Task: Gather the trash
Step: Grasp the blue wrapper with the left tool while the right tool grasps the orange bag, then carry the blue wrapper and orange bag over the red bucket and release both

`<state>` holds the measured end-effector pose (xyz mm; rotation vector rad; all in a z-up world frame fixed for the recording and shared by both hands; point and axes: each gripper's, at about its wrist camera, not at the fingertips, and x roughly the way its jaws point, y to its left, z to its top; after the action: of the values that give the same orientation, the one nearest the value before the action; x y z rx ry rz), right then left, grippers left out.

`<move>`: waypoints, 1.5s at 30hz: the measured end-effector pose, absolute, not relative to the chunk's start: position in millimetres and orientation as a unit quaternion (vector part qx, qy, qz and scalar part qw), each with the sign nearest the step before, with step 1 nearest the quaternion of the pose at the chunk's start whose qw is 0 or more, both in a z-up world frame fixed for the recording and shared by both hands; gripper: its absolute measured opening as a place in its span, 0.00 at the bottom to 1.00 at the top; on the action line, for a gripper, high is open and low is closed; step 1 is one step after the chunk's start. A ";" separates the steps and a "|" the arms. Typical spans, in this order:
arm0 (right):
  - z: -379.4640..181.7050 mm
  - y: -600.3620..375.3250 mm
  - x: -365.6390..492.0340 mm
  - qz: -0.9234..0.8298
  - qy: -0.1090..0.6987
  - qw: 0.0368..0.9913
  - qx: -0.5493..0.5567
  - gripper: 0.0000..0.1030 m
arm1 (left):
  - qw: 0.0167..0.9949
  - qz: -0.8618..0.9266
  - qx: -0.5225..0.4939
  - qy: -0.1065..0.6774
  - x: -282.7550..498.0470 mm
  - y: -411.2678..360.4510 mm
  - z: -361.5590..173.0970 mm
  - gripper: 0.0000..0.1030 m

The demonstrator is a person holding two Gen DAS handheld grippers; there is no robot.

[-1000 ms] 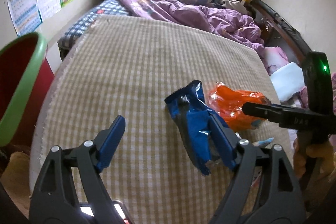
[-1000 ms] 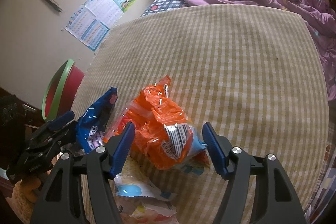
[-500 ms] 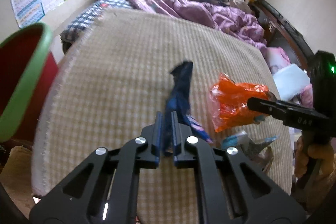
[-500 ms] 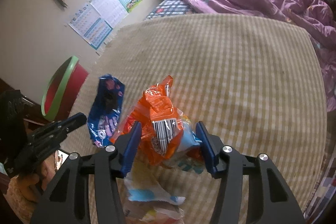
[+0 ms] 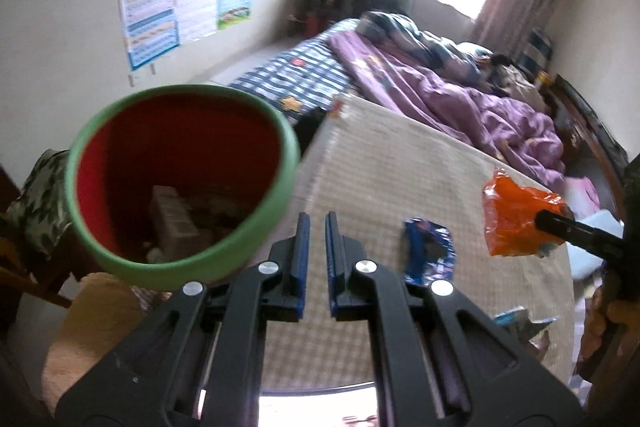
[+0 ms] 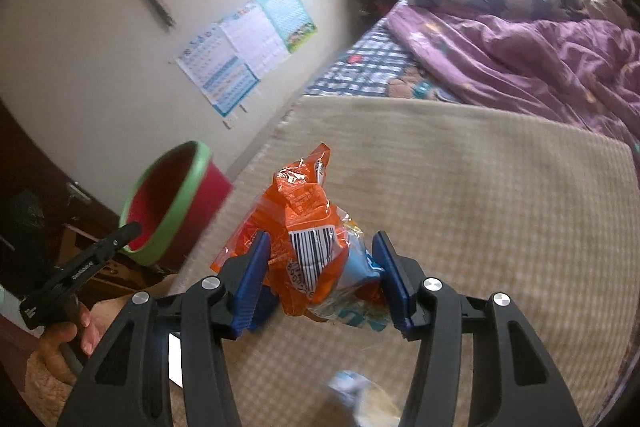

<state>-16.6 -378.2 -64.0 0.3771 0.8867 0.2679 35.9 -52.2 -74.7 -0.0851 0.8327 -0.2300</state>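
inside, scraps in the red bin (image 5: 180, 143); left fingers (image 5: 304, 247) closed empty, right fingers (image 6: 256, 263) gripping orange wrapper (image 6: 304, 227)

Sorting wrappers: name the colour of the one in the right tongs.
Orange wrapper, with a white barcode patch; clearest in the right wrist view.

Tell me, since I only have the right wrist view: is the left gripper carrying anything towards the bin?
Observer: No. Its own camera shows the left gripper shut, with nothing between the pads.
Operator: What trash lies nearest it?
Observer: A blue wrapper, flat on the checked mat just right of its fingers.
Operator: Anything collected already?
Observer: Yes. The red bin holds a pale box and some scraps at the bottom.
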 end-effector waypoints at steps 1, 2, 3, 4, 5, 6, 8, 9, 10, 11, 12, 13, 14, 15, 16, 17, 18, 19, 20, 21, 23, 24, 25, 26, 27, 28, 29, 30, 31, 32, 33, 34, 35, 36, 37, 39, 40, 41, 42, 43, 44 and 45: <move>-62.4 -373.0 -13.3 0.133 0.424 0.878 0.180 0.50 | 0.909 -0.105 -0.044 0.402 35.7 -46.8 -73.2 0.07; -60.9 -368.6 -11.0 0.138 0.423 0.878 0.178 0.50 | 0.909 -0.101 -0.046 0.401 36.4 -43.6 -71.8 0.07; -58.8 -363.1 -8.1 0.142 0.421 0.879 0.174 0.50 | 0.909 -0.099 -0.049 0.403 36.7 -39.8 -70.9 0.07; -57.4 -361.0 -7.0 0.142 0.419 0.880 0.171 0.50 | 0.907 -0.100 -0.053 0.405 37.3 -38.3 -70.8 0.07; -56.0 -359.0 -5.4 0.141 0.416 0.882 0.169 0.50 | 0.905 -0.105 -0.056 0.408 37.7 -38.5 -71.5 0.08; -55.6 -358.6 -5.0 0.139 0.413 0.884 0.169 0.50 | 0.903 -0.111 -0.060 0.410 37.9 -40.2 -72.3 0.13; -54.5 -364.1 -4.6 0.124 0.407 0.888 0.176 0.50 | 0.897 -0.133 -0.061 0.416 39.7 -50.1 -74.7 0.26; -54.5 -368.9 -5.1 0.113 0.404 0.890 0.180 0.50 | 0.895 -0.142 -0.059 0.418 39.0 -56.6 -76.2 0.38; -55.1 -375.9 -7.7 0.103 0.402 0.891 0.184 0.50 | 0.892 -0.152 -0.059 0.421 39.0 -64.7 -77.3 0.48; -55.6 -383.7 -9.6 0.088 0.399 0.893 0.188 0.50 | 0.888 -0.167 -0.060 0.424 39.9 -74.4 -78.8 0.49; -56.8 -392.0 -12.2 0.076 0.398 0.893 0.193 0.50 | 0.881 -0.188 -0.061 0.430 42.2 -87.1 -81.0 0.51; -58.5 -399.5 -15.0 0.068 0.399 0.893 0.197 0.51 | 0.873 -0.206 -0.058 0.437 44.8 -100.7 -84.0 0.55; -60.4 -407.2 -17.4 0.059 0.401 0.892 0.202 0.51 | 0.866 -0.223 -0.051 0.444 47.2 -115.1 -89.0 0.57; -61.9 -412.1 -19.2 0.053 0.403 0.891 0.204 0.51 | 0.859 -0.235 -0.040 0.454 49.8 -128.4 -94.5 0.58; -63.5 -418.0 -21.4 0.046 0.405 0.890 0.207 0.51 | 0.851 -0.245 -0.029 0.463 51.0 -140.7 -101.1 0.58; -64.7 -423.0 -23.7 0.041 0.405 0.889 0.210 0.51 | 0.845 -0.254 -0.022 0.471 51.9 -149.4 -107.7 0.58; -65.4 -426.6 -25.2 0.037 0.405 0.888 0.212 0.51 | 0.836 -0.259 -0.013 0.483 53.7 -159.2 -117.1 0.58; -66.2 -429.2 -26.9 0.035 0.406 0.888 0.214 0.51 | 0.829 -0.257 -0.005 0.496 55.4 -166.6 -126.7 0.58; -67.1 -431.3 -29.3 0.034 0.406 0.888 0.215 0.51 | 0.823 -0.255 -0.001 0.507 57.1 -171.7 -135.3 0.57; -68.6 -433.0 -30.7 0.032 0.406 0.887 0.216 0.51 | 0.820 -0.252 0.002 0.515 58.5 -173.1 -141.9 0.57; -71.4 -433.9 -32.6 0.031 0.409 0.885 0.218 0.51 | 0.811 -0.247 0.013 0.531 59.8 -175.8 -156.5 0.51; -73.3 -434.1 -32.8 0.032 0.411 0.884 0.220 0.51 | 0.808 -0.245 0.016 0.536 60.0 -175.3 -161.0 0.36; -74.2 -432.6 -32.5 0.033 0.413 0.883 0.222 0.51 | 0.804 -0.244 0.016 0.542 60.2 -173.7 -164.0 0.28; -75.0 -431.1 -31.4 0.035 0.413 0.882 0.222 0.51 | 0.806 -0.243 0.007 0.540 59.5 -168.4 -163.3 0.27; -75.6 -428.5 -30.8 0.038 0.413 0.882 0.222 0.51 | 0.810 -0.243 -0.002 0.534 59.7 -164.6 -159.7 0.23; -75.6 -426.3 -30.1 0.042 0.413 0.882 0.222 0.51 | 0.815 -0.240 -0.008 0.527 58.8 -160.0 -155.0 0.22; -75.4 -424.4 -29.5 0.046 0.413 0.882 0.221 0.51 | 0.824 -0.234 -0.013 0.517 57.5 -153.7 -147.6 0.22; -74.7 -421.0 -28.8 0.051 0.413 0.882 0.220 0.51 | 0.834 -0.226 -0.017 0.503 56.6 -144.5 -137.3 0.22; -73.1 -416.1 -27.6 0.058 0.412 0.883 0.217 0.51 | 0.843 -0.219 -0.021 0.491 55.7 -136.0 -128.5 0.22; -71.5 -411.9 -26.2 0.063 0.411 0.884 0.214 0.51 | 0.852 -0.211 -0.026 0.479 54.2 -126.6 -119.5 0.22; -69.4 -406.7 -24.3 0.069 0.409 0.885 0.211 0.51 | 0.862 -0.198 -0.032 0.465 54.1 -115.3 -109.8 0.22; -67.6 -400.6 -22.2 0.077 0.408 0.886 0.209 0.51 | 0.871 -0.185 -0.038 0.454 52.8 -103.5 -101.1 0.22; -65.6 -394.7 -19.9 0.085 0.406 0.886 0.208 0.51 | 0.877 -0.175 -0.042 0.446 52.5 -95.2 -94.9 0.22; -63.8 -390.1 -18.1 0.091 0.405 0.886 0.206 0.51 | 0.884 -0.161 -0.048 0.436 51.3 -83.4 -87.6 0.22; -61.3 -384.7 -15.9 0.099 0.404 0.887 0.203 0.51 | 0.890 -0.146 -0.055 0.429 50.2 -71.8 -81.0 0.22; -56.5 -373.4 -11.2 0.114 0.400 0.888 0.198 0.51 | 0.897 -0.123 -0.068 0.418 47.3 -52.9 -71.1 0.22; -54.0 -366.7 -8.7 0.122 0.399 0.888 0.194 0.51 | 0.902 -0.110 -0.074 0.411 45.6 -42.6 -65.4 0.22; -52.5 -361.7 -7.0 0.128 0.398 0.888 0.191 0.51 | 0.906 -0.101 -0.076 0.405 44.4 -35.5 -61.5 0.22; -51.1 -355.8 -4.9 0.136 0.398 0.888 0.189 0.51 | 0.911 -0.088 -0.076 0.397 42.8 -27.3 -57.5 0.22; -49.3 -349.6 -2.3 0.143 0.397 0.887 0.186 0.51 | 0.914 -0.077 -0.074 0.391 41.8 -21.6 -54.9 0.22; -47.7 -345.1 -0.4 0.148 0.397 0.887 0.184 0.51 | 0.918 -0.063 -0.071 0.384 40.3 -14.5 -52.9 0.22; -45.0 -338.0 2.2 0.156 0.395 0.887 0.180 0.51 | 0.921 -0.053 -0.070 0.380 40.1 -8.2 -52.4 0.22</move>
<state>2.2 -338.0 -45.0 0.3748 0.8204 0.3237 40.1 -8.2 -52.4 -0.1430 0.7813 -0.1097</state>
